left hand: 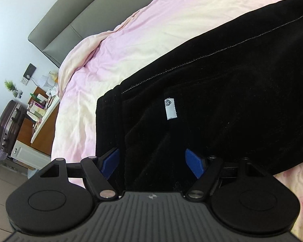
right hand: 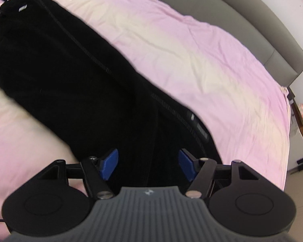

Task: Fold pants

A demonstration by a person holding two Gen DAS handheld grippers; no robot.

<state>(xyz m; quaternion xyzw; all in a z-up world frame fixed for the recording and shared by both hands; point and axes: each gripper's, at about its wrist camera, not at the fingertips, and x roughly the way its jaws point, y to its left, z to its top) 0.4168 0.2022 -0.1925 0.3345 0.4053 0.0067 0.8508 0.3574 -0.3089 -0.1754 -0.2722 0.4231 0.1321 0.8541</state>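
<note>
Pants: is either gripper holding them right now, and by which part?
Neither. The left gripper and right gripper stand open over the black pants, pads clear of the fabric.

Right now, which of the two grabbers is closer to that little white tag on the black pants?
Left. The left gripper hangs open just short of the white tag. The right gripper is at the far end of the pants.

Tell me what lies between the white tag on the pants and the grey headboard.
Only bare pink bedsheet beyond the pants, seen in the left wrist view between white tag and headboard.
</note>
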